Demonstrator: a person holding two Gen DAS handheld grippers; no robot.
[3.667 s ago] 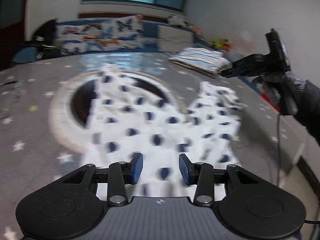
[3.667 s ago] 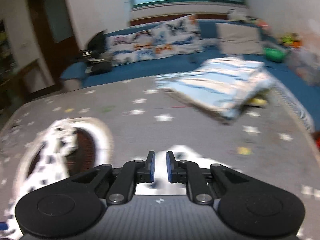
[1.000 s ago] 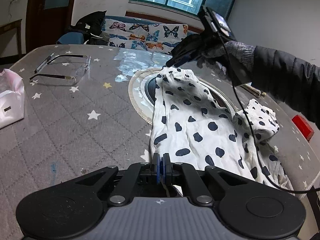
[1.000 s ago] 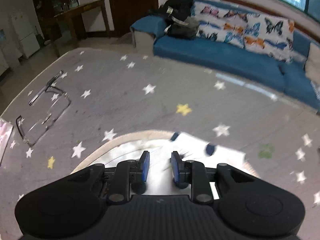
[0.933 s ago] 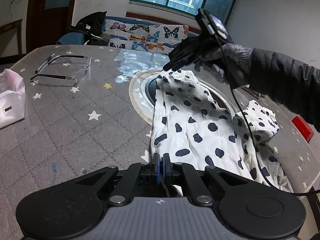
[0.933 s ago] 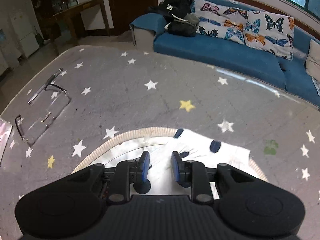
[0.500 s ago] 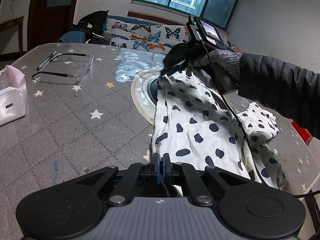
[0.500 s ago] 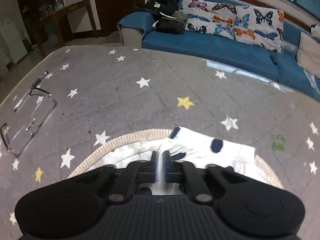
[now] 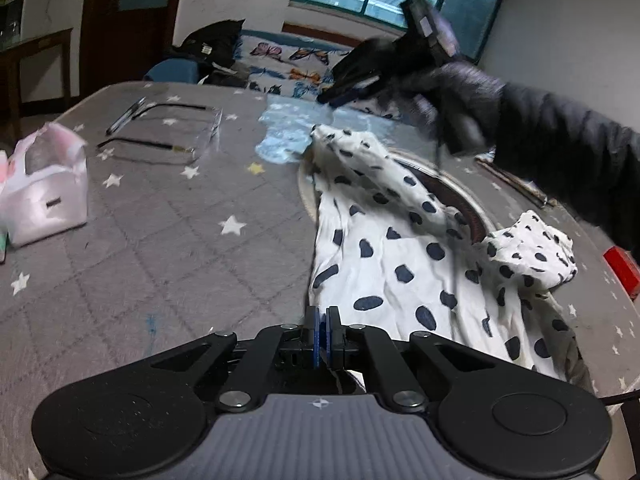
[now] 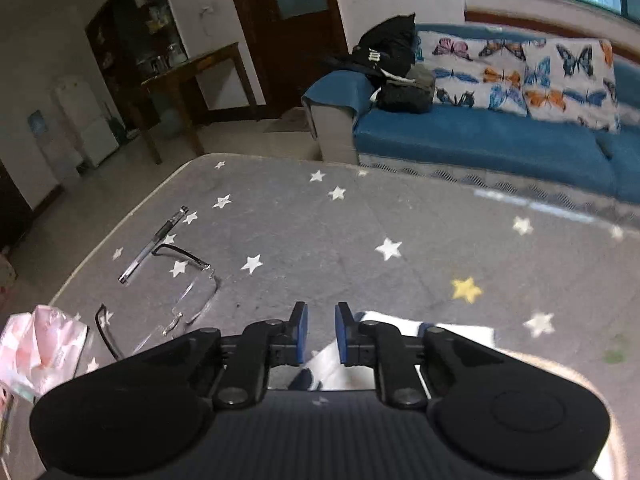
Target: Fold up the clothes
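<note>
Star-print table [image 9: 168, 240]; spotted garment [image 9: 400, 248] beneath parted right hand-held gripper [image 10: 321, 330]

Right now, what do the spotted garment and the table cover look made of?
Spotted garment: thin woven fabric, likely cotton, matte; it creases and drapes softly. Table cover: grey quilted textile with printed stars; diamond stitch lines show, with a slight sheen, so possibly coated.
</note>
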